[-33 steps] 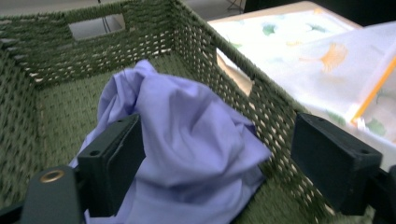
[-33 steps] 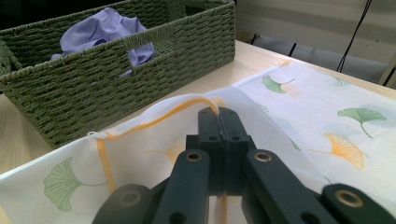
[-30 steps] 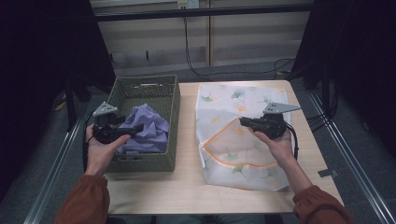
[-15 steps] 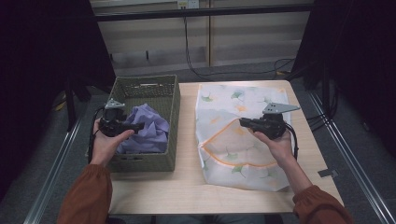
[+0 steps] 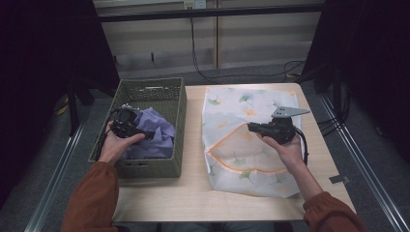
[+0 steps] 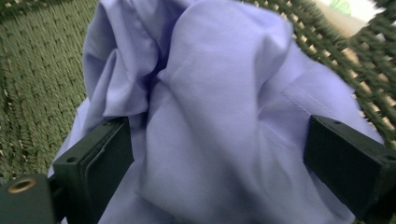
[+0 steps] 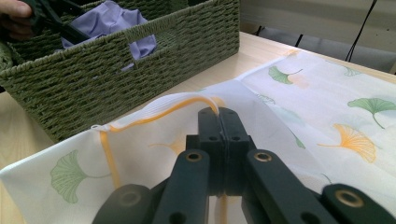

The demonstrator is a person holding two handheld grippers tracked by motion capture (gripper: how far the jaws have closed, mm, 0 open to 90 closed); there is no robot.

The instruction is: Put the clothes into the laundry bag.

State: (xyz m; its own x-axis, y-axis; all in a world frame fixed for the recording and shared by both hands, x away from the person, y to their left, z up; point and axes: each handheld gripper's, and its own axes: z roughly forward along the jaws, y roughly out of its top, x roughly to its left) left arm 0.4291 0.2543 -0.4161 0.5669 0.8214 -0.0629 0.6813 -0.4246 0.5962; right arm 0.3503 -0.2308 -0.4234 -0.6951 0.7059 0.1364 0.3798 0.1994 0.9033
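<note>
Here, from the high view, the left gripper (image 5: 145, 134) dips into the green woven basket (image 5: 177, 126) at nine o'clock, its just-widened jaws straddling but not pinching the crumpled lilac cloth (image 6: 219, 112), evidently to grab it, while the right gripper (image 7: 218, 122) is clamped on the orange-trimmed gingko-print mesh laundry bag (image 7: 327, 107), lifting its mouth open.

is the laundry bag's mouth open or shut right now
Open a little. The right gripper is shut on the orange-trimmed edge of the laundry bag and lifts it off the layer below, leaving a gap.
</note>
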